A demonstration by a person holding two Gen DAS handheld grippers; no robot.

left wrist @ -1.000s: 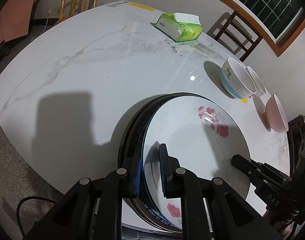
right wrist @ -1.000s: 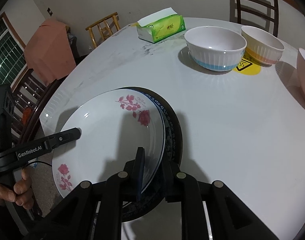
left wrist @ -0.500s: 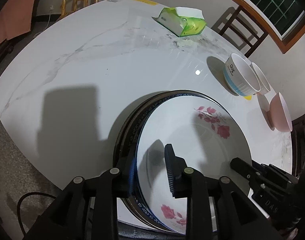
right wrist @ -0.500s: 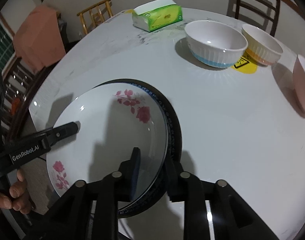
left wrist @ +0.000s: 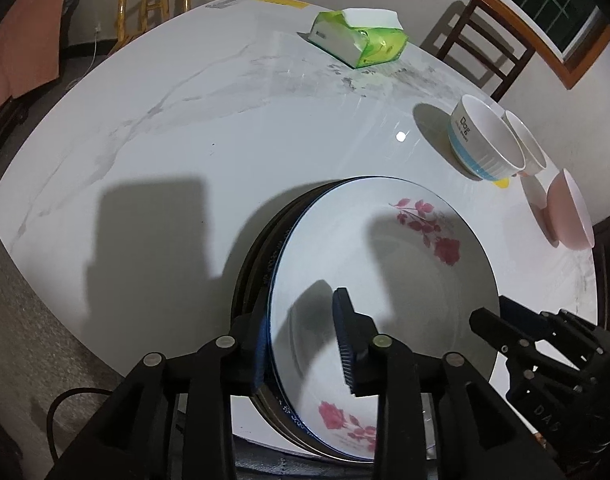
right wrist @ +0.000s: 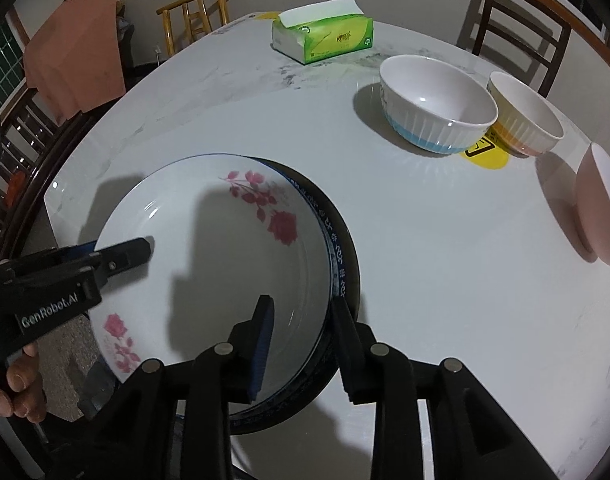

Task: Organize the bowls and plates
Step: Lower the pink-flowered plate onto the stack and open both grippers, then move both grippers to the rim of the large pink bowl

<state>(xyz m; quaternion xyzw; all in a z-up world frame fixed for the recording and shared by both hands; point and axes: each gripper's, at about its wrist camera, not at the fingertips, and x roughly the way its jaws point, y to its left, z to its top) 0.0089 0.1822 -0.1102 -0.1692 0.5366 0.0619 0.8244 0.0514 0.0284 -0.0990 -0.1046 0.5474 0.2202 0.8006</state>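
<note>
Rose plate set on the stack; both grippers letting go.

Left gripper (left wrist: 305, 336) and right gripper (right wrist: 301, 340) straddle the rose plate (right wrist: 225, 248) rim, jaws opening, pads clear. It tops the dark plates (right wrist: 345, 264) at the marble table (right wrist: 445, 260) edge. Next, probably: withdraw, nest the bowls (right wrist: 437, 104) beyond. Tissue box (right wrist: 325, 40), chairs farther.
</note>
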